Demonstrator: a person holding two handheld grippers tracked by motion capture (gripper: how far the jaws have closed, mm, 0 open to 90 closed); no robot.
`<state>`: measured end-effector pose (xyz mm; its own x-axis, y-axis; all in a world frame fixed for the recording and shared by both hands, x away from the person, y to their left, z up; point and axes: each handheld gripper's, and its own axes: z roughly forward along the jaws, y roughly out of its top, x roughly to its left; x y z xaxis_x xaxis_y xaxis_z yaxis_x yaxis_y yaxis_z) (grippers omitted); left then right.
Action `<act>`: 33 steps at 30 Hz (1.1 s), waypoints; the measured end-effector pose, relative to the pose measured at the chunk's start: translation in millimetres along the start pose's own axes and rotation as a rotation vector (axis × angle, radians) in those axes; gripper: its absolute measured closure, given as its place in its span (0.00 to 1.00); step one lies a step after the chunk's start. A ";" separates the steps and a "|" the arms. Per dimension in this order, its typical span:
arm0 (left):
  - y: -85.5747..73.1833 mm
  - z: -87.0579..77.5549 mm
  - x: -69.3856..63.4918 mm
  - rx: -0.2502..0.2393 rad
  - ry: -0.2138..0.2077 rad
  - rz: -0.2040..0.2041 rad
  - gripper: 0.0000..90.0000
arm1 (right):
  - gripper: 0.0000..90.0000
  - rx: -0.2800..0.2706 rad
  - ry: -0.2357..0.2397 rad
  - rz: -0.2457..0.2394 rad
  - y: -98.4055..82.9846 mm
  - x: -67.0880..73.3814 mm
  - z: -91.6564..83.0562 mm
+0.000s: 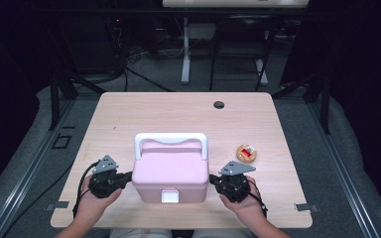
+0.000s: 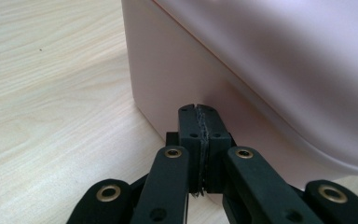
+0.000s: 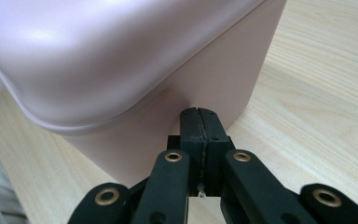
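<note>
Nearest the bottom edge of the high view, your two hands hold the tools on either side of a pink box. Your left gripper sits at lower left of centre, jaws clenched on nothing, tips against or just short of the box's left wall; in the left gripper view the closed tips meet the pink wall low down, under the overhanging lid. Your right gripper mirrors it at lower right of centre, also clenched and empty, tips at the right wall beneath the lid rim. Whether either tip actually presses the wall cannot be told.

The box stands in the lower middle of the frame, near the table's front edge, lid down, with a white latch on its front face and a white handle lying toward the back. No brand, label or writing can be read on it.

To the right of the box, a small round item with a red and white top lies well apart from it; its markings are too small to read.

Beyond, the upper half of the tabletop is bare wood up to a dark round hole near the far edge. Side margins left and right of your hands are open to the table edges.
</note>
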<state>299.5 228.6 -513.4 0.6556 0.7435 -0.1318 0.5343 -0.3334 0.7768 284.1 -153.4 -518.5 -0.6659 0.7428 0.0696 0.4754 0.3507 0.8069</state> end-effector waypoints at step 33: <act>55.8 -54.2 9.0 0.089 -0.015 0.095 0.57 | 0.64 0.135 0.075 -0.096 57.3 -14.4 -44.5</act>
<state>306.2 248.1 -437.9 0.7134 0.6973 -0.0698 0.5139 -0.4528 0.7286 295.4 -169.4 -447.2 -0.7509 0.6589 0.0438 0.4771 0.4955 0.7259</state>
